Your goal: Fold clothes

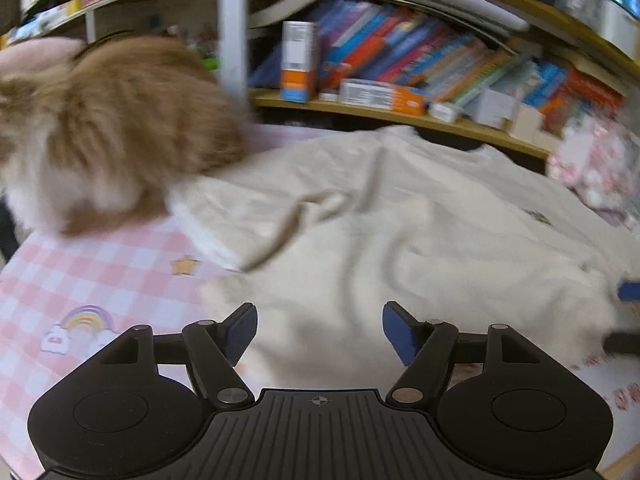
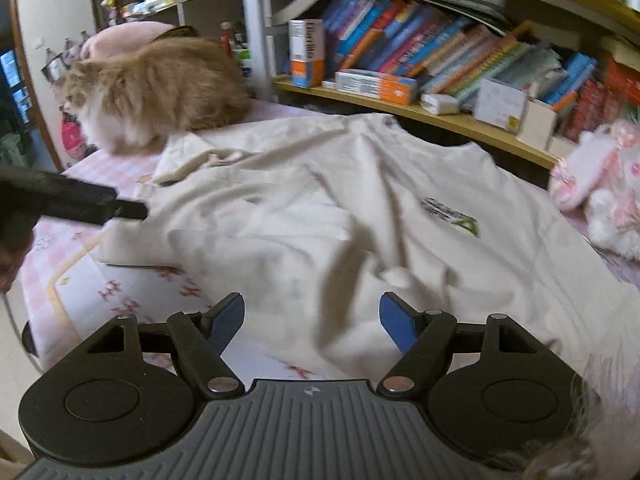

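Pink checked bedding (image 1: 100, 264) carries the cream T-shirt (image 2: 320, 208), spread rumpled beside a cat (image 2: 160, 88); both grippers, left gripper (image 1: 320, 332) and right gripper (image 2: 312, 320), hover released, probably needing a hem grasp next.

Right gripper (image 2: 312, 320) jaws spread wide, empty, above rumpled cream shirt (image 2: 320, 208) on pink bed (image 2: 120, 292). Fluffy cat (image 2: 160, 88) beside shirt's far edge. Left gripper (image 2: 80, 200) at shirt's left edge.

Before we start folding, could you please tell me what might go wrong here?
1. The cat sits at the shirt's far left corner, seemingly on its edge; pulling there may snag or startle it.
2. The shirt lies rumpled, so a fold now may trap creases.
3. Both grippers, left and right, are open and hold nothing; a shallow pinch may slip.
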`<state>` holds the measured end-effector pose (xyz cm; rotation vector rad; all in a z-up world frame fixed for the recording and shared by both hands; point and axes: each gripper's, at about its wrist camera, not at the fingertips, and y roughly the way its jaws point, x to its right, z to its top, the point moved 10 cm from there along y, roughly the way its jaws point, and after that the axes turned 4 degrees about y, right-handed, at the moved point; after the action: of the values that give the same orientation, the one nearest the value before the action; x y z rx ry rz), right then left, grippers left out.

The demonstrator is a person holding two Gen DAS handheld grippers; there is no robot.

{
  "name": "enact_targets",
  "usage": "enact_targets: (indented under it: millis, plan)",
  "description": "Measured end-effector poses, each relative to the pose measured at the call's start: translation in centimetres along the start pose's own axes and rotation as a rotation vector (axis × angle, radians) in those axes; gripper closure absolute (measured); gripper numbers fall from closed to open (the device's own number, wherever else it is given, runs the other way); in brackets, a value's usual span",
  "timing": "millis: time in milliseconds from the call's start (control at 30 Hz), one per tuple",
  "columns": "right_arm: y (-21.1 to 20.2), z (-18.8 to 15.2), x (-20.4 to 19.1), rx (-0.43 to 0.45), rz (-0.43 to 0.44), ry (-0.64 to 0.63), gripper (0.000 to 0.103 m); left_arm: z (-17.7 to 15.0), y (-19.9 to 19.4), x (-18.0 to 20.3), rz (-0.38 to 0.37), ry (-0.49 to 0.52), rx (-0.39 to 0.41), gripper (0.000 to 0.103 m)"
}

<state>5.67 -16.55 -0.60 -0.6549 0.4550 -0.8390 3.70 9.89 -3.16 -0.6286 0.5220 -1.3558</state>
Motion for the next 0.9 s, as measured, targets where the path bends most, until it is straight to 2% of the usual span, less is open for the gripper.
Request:
enact_targets:
  millis: [167,300,400,433,467,500,533,567,600,667,700,800,900]
  plan:
    - [2.8,1.0,-6.0,-0.014,0.045,-0.119,0.031,-0.3,3.3,-4.7,0.053,-0.054,-0.057,0.036]
    - [6.3,1.8,-11.6,-0.041,0.048,-0.281,0.035,-0.6,5.2,-5.8,0.047,-0.079,-0.093,0.036]
    - [9.0,1.9,-13.4,-0.070,0.002,-0.375,0.045,-0.8,5.6,-5.4,0.029,-0.067,-0.092,0.036]
    - [9.7,1.8,-13.5,-0.084,-0.015,-0.394,0.053,-0.8,5.7,-5.2,0.026,-0.061,-0.088,0.036]
    - [10.4,1.7,-13.5,-0.103,-0.032,-0.406,0.067,-0.8,5.7,-5.2,0.021,-0.061,-0.083,0.036]
    - [10.7,1.6,-13.3,-0.114,-0.044,-0.399,0.073,-0.7,5.8,-5.2,0.011,-0.066,-0.075,0.041]
    - [10.5,1.7,-12.9,-0.113,-0.052,-0.377,0.083,-0.6,5.7,-5.1,-0.005,-0.072,-0.066,0.061]
    - [10.4,1.8,-12.6,-0.111,-0.059,-0.356,0.091,-0.5,5.8,-5.1,-0.022,-0.080,-0.062,0.075]
    - [10.1,2.0,-12.3,-0.104,-0.063,-0.327,0.091,-0.4,5.9,-5.2,-0.037,-0.088,-0.064,0.096]
    - [7.9,3.1,-11.1,-0.052,-0.082,-0.228,0.092,-0.2,5.6,-5.2,-0.082,-0.122,-0.055,0.097]
    - [6.6,3.6,-10.3,-0.022,-0.095,-0.173,0.093,0.3,4.8,-5.4,-0.105,-0.141,-0.023,0.098]
    - [1.4,4.4,-7.0,0.065,-0.173,-0.033,0.093,2.0,0.3,-5.6,-0.208,-0.191,0.122,0.098]
    - [-5.0,3.4,-2.4,0.131,-0.275,0.134,0.093,3.4,-5.7,-5.2,-0.337,-0.166,0.269,0.098]
